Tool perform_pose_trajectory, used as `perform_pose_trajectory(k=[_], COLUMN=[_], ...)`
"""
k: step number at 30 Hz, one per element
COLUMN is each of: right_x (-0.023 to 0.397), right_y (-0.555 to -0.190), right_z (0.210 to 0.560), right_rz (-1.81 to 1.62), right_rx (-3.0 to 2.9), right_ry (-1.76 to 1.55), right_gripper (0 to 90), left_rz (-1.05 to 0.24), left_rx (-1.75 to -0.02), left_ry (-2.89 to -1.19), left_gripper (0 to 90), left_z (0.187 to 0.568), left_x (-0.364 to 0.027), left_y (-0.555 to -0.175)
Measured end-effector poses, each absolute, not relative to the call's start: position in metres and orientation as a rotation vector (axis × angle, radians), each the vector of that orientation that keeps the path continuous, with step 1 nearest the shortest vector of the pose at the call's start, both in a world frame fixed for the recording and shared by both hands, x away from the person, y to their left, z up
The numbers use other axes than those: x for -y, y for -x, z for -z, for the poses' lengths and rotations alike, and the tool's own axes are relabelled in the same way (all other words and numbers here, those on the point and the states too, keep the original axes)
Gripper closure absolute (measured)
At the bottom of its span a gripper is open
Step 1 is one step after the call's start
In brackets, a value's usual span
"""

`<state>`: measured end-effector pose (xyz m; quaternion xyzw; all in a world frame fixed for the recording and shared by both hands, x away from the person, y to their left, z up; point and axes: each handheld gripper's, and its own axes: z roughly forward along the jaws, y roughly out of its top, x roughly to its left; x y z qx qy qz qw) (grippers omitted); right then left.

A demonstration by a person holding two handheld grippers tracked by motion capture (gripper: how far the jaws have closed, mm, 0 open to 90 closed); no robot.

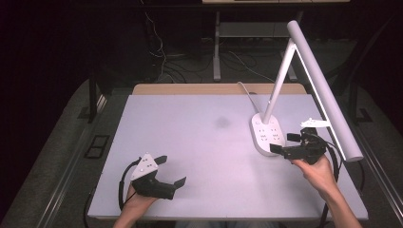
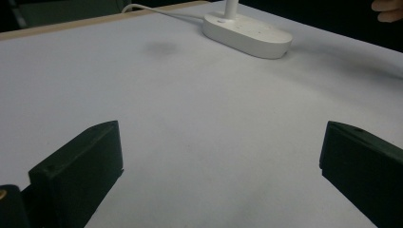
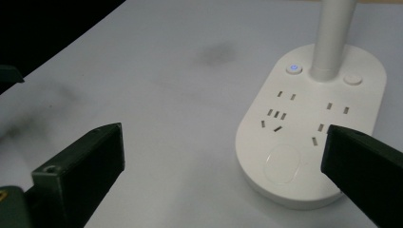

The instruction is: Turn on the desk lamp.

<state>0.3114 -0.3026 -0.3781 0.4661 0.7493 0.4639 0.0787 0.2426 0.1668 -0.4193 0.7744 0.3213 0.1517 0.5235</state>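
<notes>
A white desk lamp stands at the table's right side, its oval base (image 1: 267, 133) carrying several socket slots and its long light bar (image 1: 323, 90) slanting out over the right edge. In the right gripper view the base (image 3: 309, 137) shows a small button lit blue (image 3: 294, 69) beside the stem. My right gripper (image 1: 282, 143) is open just at the base's near right end; its jaws (image 3: 223, 156) stand wide with nothing between them. My left gripper (image 1: 173, 170) is open at the front left over bare table, jaws (image 2: 221, 156) wide apart, with the lamp base (image 2: 247, 35) far off.
The pale grey table top (image 1: 199, 156) has a faint dark smudge (image 1: 222, 122) near its middle. The lamp's white cable (image 1: 247, 92) runs off the far edge. Beyond the table lie a dark floor, cables and a stand's leg.
</notes>
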Motion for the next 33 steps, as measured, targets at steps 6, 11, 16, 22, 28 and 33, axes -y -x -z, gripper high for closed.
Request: perform_pose_trajectory(k=[6, 11, 16, 22, 28, 33], right_x=[0.301, 0.301, 0.3, 0.296, 0.293, 0.291], right_y=[-0.294, -0.281, -0.269, -0.258, -0.248, -0.244], right_z=[0.384, 0.39, 0.402, 0.413, 0.419, 0.422], right_rz=[-1.421, -1.438, -1.459, -1.469, -1.465, -1.467], right_rx=[-2.253, -2.258, -2.262, -2.28, -2.294, -2.288], right_ry=[-1.361, -1.337, -1.319, -1.311, -1.299, -1.278], right_gripper=[0.1, 0.1, 0.1, 0.1, 0.1, 0.1], left_rz=[-0.362, -0.364, -0.362, -0.36, -0.357, -0.354], left_rx=[-0.767, -0.765, -0.766, -0.765, -0.766, -0.768], left_ry=[-1.856, -1.86, -1.862, -1.864, -1.865, -1.867], left_gripper=[0.0, 0.0, 0.0, 0.0, 0.0, 0.0], left_z=[0.419, 0.419, 0.42, 0.42, 0.42, 0.42], left_x=[-0.167, -0.167, -0.166, -0.167, -0.167, -0.166], left_y=[-0.243, -0.242, -0.243, -0.243, -0.243, -0.243])
